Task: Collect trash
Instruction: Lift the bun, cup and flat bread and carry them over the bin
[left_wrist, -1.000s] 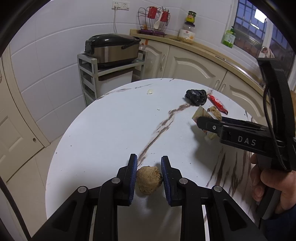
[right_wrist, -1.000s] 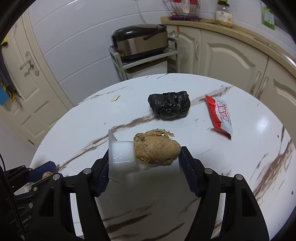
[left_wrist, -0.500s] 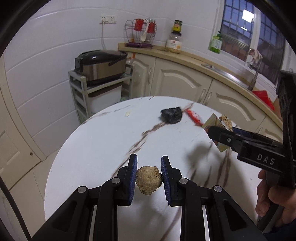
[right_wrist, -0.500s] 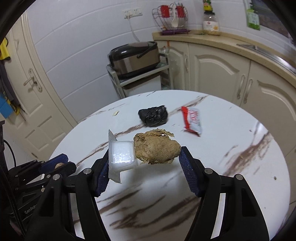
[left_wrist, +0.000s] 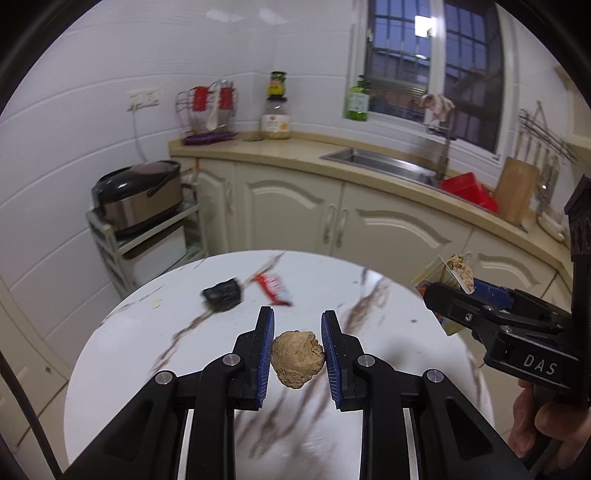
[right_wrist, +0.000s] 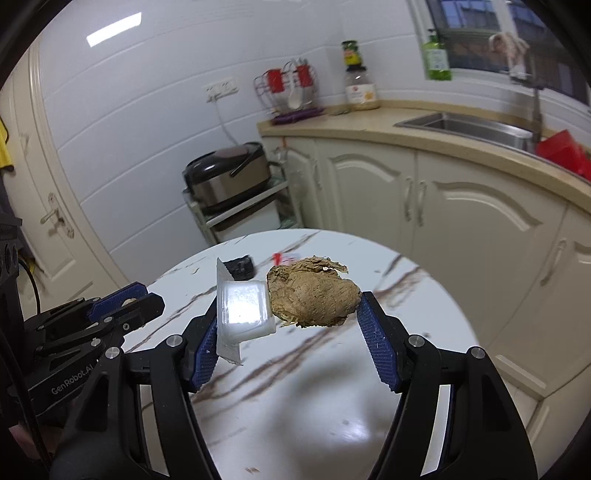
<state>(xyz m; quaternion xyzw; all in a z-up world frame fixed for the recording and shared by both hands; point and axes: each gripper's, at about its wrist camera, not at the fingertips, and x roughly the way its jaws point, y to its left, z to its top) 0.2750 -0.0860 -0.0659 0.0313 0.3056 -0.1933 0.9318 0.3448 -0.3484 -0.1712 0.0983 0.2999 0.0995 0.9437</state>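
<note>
My left gripper is shut on a small crumpled brown paper ball, held above the round marble table. My right gripper is shut on a small clear plastic cup and a larger brown paper wad, pressed side by side between its pads. In the left wrist view the right gripper shows at the right edge with that load, a hand under it. On the table's far side lie a black crumpled bag and a red snack wrapper.
Cream cabinets with a counter and a steel sink curve behind the table. A rice cooker sits on a metal rack at left. A red tub stands by the sink. A door is at the far left.
Both grippers have risen and pulled back from the table with their loads still held. The views now take in the counter, sink and window, and the table looks smaller.
</note>
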